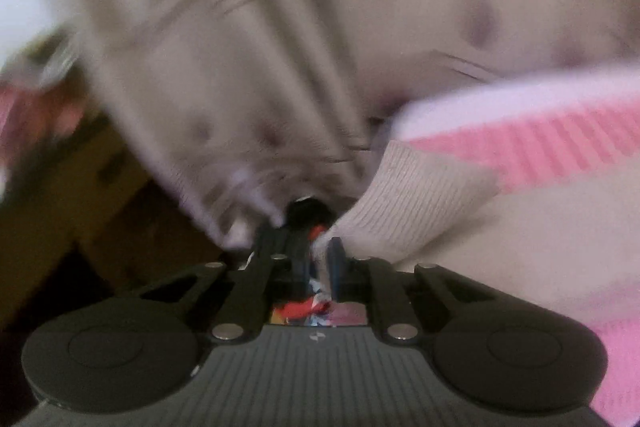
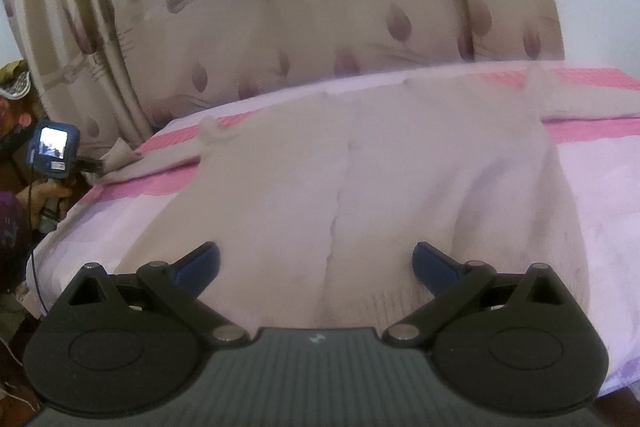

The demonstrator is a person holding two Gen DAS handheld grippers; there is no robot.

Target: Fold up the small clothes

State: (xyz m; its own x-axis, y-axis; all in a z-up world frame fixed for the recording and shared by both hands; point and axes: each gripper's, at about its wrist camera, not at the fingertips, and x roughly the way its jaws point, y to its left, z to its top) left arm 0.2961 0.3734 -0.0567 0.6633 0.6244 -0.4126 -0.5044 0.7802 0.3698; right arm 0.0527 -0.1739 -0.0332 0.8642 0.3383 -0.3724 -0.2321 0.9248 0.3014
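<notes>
Two grippers: left gripper (image 1: 320,259) pinching cream ribbed knit garment (image 2: 360,179) sleeve, carry flat; right gripper (image 2: 316,263) spread.

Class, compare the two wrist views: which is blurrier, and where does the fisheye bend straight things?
Left wrist view: strong motion smear across the curtain, while the left tool, shut on the beige garment, stays sharp. Right wrist view: only mildly soft; the open right tool is crisp; the bed edge and curtain folds bow outward.
</notes>
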